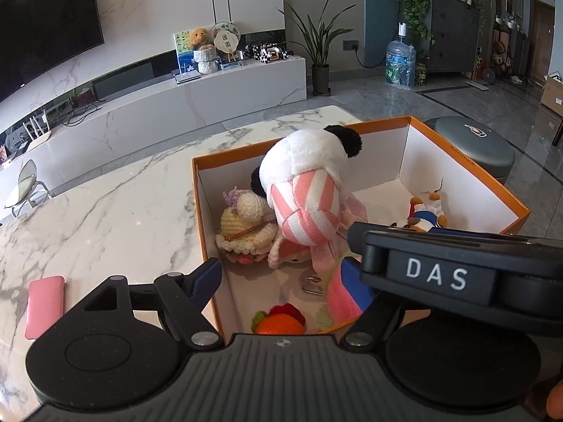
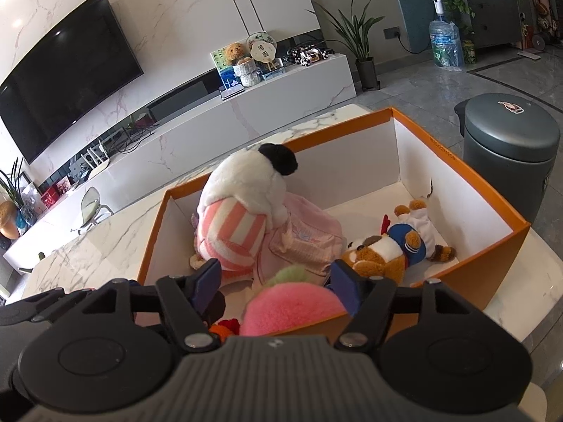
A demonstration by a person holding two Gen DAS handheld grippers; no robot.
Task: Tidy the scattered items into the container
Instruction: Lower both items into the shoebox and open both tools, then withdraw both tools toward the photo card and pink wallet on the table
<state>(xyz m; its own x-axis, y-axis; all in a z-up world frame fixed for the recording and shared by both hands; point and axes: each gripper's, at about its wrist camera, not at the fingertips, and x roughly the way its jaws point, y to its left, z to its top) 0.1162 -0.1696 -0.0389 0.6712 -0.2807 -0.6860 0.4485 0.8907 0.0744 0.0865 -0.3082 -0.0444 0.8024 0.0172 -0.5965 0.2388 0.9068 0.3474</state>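
- Pretty far along by the look of it: the orange box (image 1: 464, 161) sits center-right in the left wrist view and already has most of the toys in it.
- Going left to right inside it: a crocheted yellow doll (image 1: 242, 225) in the left corner, a big panda plush in pink stripes (image 1: 306, 183) leaning over it, a small bear in a blue and white outfit (image 2: 390, 246) at the right end. A little orange crochet thing (image 1: 279, 320) lies at the near wall.
- What looks left over: a pink case (image 1: 45, 306) on the marble table (image 1: 105, 211), lower left of the frame, well apart from the box. Can't tell if it even counts as one of the scattered items.
- Left gripper (image 1: 281, 281): spread wide, nothing visibly between its fingers. One blue pad hangs outside the box's left wall; the other is half hidden behind the other tool.
- Right gripper (image 2: 278, 277): spread fairly wide over the near edge of the box, with a fuzzy pink plush with a green top (image 2: 292, 302) between its fingers. Whether the pads actually touch it, can't tell; it looks more released than held.
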